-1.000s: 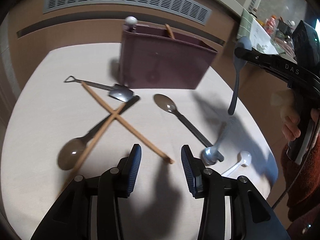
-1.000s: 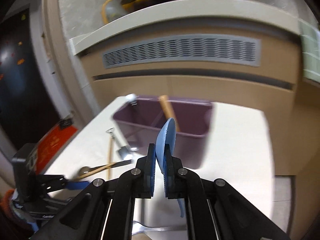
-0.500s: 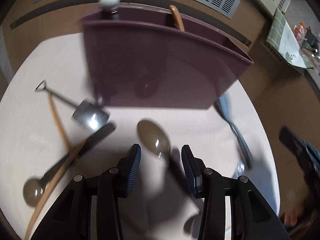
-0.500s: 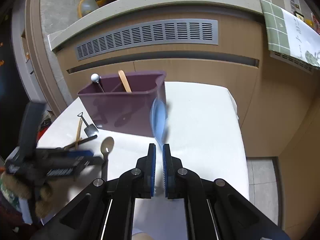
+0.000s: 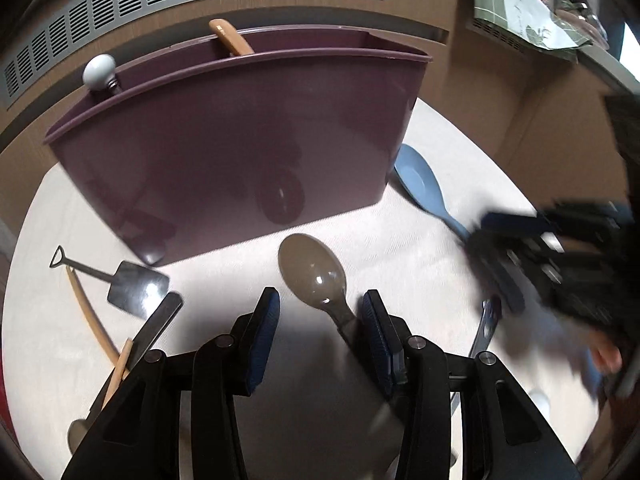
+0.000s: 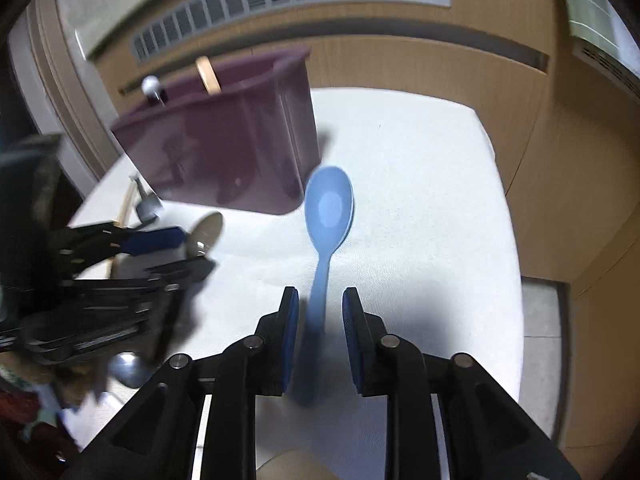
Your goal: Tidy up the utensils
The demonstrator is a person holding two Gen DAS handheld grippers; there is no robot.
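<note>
Blue spoon (image 6: 329, 208) between parted right gripper (image 6: 317, 308) fingers (flat).

Utensil bin (image 5: 240, 152) at table (image 5: 420, 264) rear; two handles inside. Spoon (image 5: 314, 276) before bin, another spoon (image 6: 328, 216) at its right corner, shovel-shaped spoon (image 5: 132, 286) front-left.

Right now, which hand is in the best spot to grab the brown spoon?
Left. The left gripper is open with the brown spoon neck between its fingers. The right gripper is open around the blue spoon handle instead, off to the side.
</note>
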